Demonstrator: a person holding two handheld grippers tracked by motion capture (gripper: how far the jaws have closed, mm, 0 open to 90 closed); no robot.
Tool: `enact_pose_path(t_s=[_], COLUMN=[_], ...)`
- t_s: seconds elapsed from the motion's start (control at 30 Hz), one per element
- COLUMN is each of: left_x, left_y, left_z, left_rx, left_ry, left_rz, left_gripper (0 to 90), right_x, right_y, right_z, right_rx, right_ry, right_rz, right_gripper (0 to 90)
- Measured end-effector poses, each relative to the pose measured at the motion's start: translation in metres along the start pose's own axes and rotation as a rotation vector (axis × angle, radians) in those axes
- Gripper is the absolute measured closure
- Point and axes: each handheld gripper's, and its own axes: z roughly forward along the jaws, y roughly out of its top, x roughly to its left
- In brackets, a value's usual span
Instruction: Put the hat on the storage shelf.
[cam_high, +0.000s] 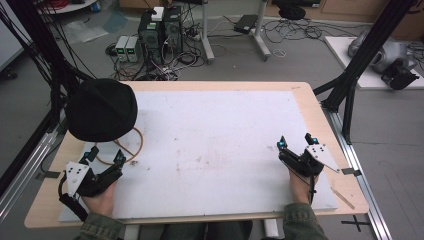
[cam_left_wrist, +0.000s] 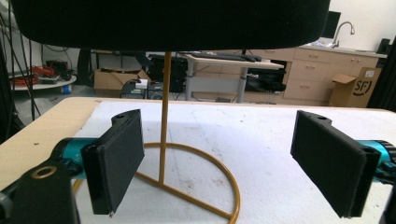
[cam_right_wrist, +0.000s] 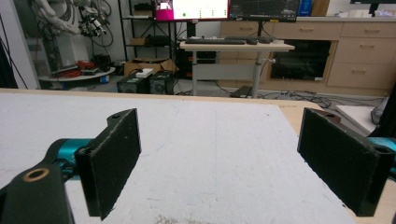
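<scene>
Sleeves and hands come in at the near edge of the counter (cam_high: 300, 90), each hand wrapped round a tool. What the work seems to turn on is the black hat (cam_high: 102, 109), perched on a thin gold stand (cam_left_wrist: 164, 116) at the near left of the white mat (cam_high: 215, 145). It sits clear of the mat, up on the post, while the stand's round base ring (cam_left_wrist: 212, 161) lies flat underneath.

From the left tool (cam_high: 105, 155), the hat lies straight ahead and above. In the left gripper view the post rises upright just left of the middle of the gap between the jaws, and the hat's brim hangs overhead like a dark roof. Those jaws stand wide apart, with nothing between them but air; the pads (cam_left_wrist: 119, 156) touch neither post nor ring. The left tool is near the stand but short of it.

Well apart, at the near right of the mat, sits the right tool (cam_high: 296, 141), also spread wide and empty, looking out over bare mat. So the left hand is much the nearer one, and I'd guess it has the job: reach forward and up for the hat, taking the soft rim rather than the post, which would likely tip if knocked.

Beyond the counter are computers (cam_high: 161, 30) and loose cables on the floor.
</scene>
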Motion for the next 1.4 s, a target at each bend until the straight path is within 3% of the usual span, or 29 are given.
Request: enact_pose_path(t_s=[0.3,0.63,1.4], left_x=[0.0015,0.0053,0.0038], left_y=[-0.0004,0.0001,-0.0005], left_z=[0.0007,0.0003,0.0012], left_rx=[0.002,0.004,0.007], left_ry=[0.003,0.015,0.008], left_rz=[-0.005,-0.023,-0.034], left_gripper=[17.6,17.6,17.6], right_x=[-0.0029,-0.0064,-0.004], right_y=[-0.0006,0.0,-0.0009], right_z=[-0.0003,-0.0022,-0.002], right_rx=[0.004,-0.005,0.012], right_ry=[-0.008,-0.014,0.005], right_rz=[0.012,0.078,0.059], right_gripper=[12.5,12.4,12.4])
